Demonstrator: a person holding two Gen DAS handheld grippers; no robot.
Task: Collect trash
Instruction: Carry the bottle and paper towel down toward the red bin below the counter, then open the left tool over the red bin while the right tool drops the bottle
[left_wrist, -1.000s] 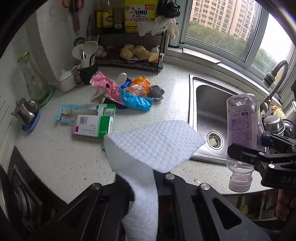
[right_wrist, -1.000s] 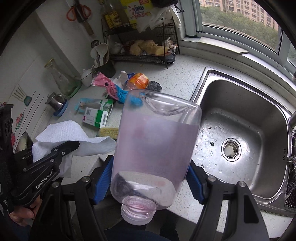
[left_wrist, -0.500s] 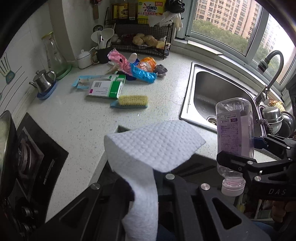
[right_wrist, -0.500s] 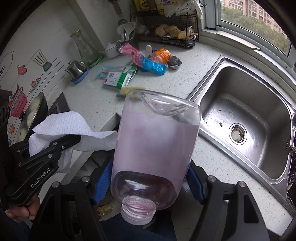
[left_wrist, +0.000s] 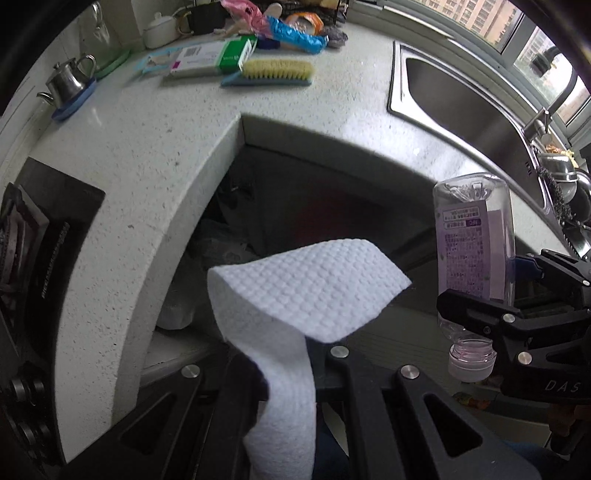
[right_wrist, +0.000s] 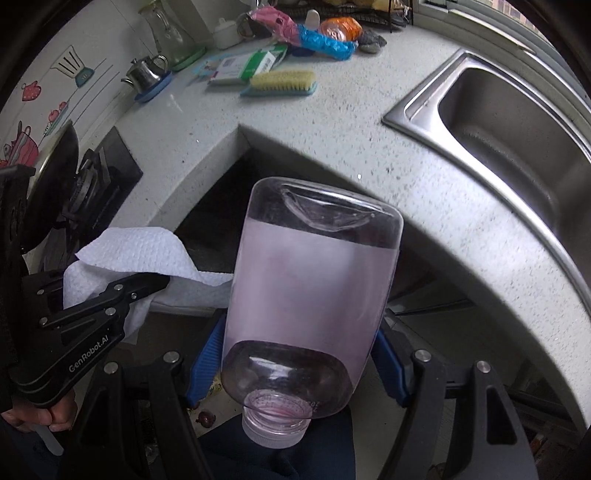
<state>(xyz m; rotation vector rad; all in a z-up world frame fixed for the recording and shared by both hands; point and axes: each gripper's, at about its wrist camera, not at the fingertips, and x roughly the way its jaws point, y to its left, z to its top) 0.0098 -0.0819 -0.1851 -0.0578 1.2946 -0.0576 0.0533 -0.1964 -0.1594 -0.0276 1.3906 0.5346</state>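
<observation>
Currently my left gripper (left_wrist: 295, 354) is clamped fully shut on a white paper towel (left_wrist: 295, 288), and my right gripper (right_wrist: 295, 354) is closed around an upturned clear bottle (right_wrist: 310, 295), cap toward me, jaws wide to fit its body. Both items hang off the countertop (left_wrist: 147, 129) edge, over the dark recess below it, presumably for disposal. More wrappers (left_wrist: 291, 33) lie far back on the counter.
</observation>
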